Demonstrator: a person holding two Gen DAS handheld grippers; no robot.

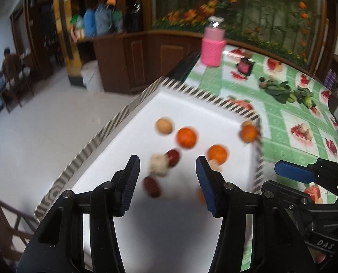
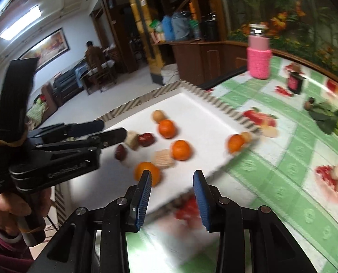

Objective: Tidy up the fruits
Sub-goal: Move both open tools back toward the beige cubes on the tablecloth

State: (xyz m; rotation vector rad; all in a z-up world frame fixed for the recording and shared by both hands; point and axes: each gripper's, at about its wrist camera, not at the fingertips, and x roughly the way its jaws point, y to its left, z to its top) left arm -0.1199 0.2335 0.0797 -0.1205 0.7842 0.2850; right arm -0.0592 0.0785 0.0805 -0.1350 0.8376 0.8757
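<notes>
A white tray with a striped rim sits at the table's corner. Scattered on it are several oranges, a tan round fruit, two red dates and a beige wafer piece. My left gripper hangs open above the tray's near part, its jaws holding nothing. My right gripper is open too, over the tray's near right edge, with one orange just beyond its left finger.
The table wears a green cloth with fruit prints. A pink bottle, a small dark box and leafy greens lie beyond the tray. Left of the tray the table ends over white floor.
</notes>
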